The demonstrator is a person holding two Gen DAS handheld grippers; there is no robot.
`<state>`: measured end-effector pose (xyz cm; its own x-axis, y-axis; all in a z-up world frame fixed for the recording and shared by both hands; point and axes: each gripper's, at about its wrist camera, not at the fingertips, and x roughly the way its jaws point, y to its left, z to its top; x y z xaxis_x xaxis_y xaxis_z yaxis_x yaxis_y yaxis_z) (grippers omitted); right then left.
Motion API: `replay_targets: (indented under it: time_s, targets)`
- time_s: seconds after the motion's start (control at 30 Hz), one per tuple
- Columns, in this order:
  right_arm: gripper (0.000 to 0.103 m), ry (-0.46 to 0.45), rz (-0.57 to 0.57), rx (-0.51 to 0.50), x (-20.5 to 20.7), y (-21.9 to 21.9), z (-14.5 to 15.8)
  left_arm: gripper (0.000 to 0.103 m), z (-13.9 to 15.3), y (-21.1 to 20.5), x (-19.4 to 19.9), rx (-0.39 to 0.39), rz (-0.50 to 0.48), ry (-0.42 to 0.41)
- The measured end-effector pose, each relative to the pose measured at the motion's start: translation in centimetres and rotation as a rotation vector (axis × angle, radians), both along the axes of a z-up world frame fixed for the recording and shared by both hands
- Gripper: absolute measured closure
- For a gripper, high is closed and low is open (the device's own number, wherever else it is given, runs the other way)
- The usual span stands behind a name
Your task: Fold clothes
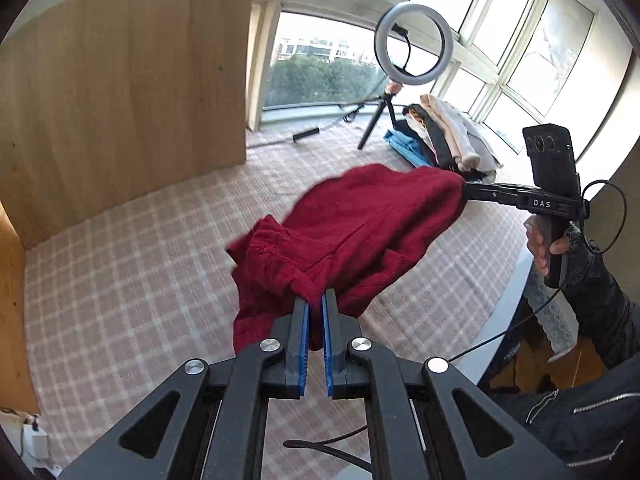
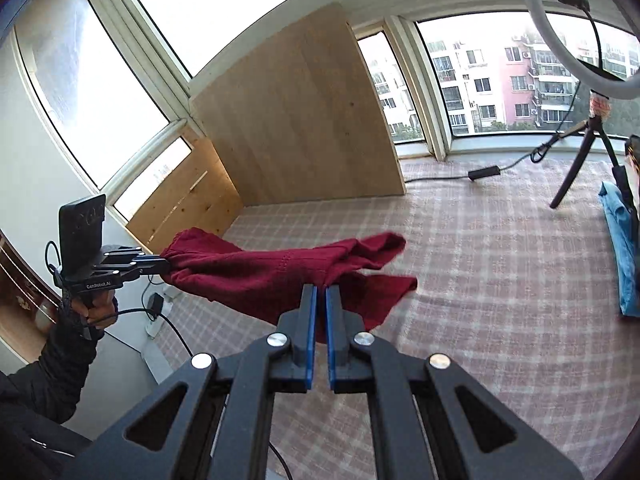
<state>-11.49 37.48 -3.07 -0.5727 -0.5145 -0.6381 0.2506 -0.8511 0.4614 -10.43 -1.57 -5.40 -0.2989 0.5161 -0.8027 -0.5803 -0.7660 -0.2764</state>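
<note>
A dark red garment [image 1: 360,232] hangs stretched in the air between my two grippers, above the checked pink cloth surface [image 1: 132,280]. My left gripper [image 1: 316,298] is shut on one edge of it. My right gripper [image 2: 321,294] is shut on the other edge of the red garment [image 2: 256,272]. In the left wrist view the right gripper [image 1: 466,188] pinches the cloth at the far right. In the right wrist view the left gripper [image 2: 164,266] pinches it at the left. Loose ends of the garment droop and look blurred.
A pile of folded clothes [image 1: 444,136] lies at the far right, with a blue garment [image 2: 622,248] at its edge. A ring light on a tripod [image 1: 414,46] stands at the back. Wooden boards [image 1: 120,92] wall the left side. A cable [image 2: 484,172] lies near the window.
</note>
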Motion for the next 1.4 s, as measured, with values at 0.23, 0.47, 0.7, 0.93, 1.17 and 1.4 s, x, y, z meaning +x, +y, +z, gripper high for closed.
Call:
replay_targets:
  time_s: [0.23,0.47,0.7,0.93,1.17,1.4]
  targets:
    - [0.095,-0.382,-0.023,0.071,6.5,-1.1,-16.4,0.098,-14.2,-1.9,3.3,-0.172,-0.020,-0.336]
    - [0.094,-0.295,-0.003,0.183,7.3,-1.6,-12.1,0.094,-8.2,-2.0,4.7,-0.130,0.011,-0.177]
    - [0.093,-0.266,0.089,0.231,2.6,-5.1,-11.9,0.075,-10.5,3.6,1.8,-0.201,-0.067,-0.104]
    - [0.093,-0.352,0.119,0.212,1.4,-6.6,-16.2,0.099,-16.3,3.7,0.7,-0.261,-0.057,-0.299]
    - [0.093,-0.383,0.133,0.210,2.7,-5.7,-15.9,0.098,-13.2,1.6,2.1,-0.281,0.011,-0.246]
    - [0.062,-0.265,0.022,0.205,0.1,-1.7,-10.5,0.076,-7.5,8.4,4.0,-0.141,-0.065,-0.095]
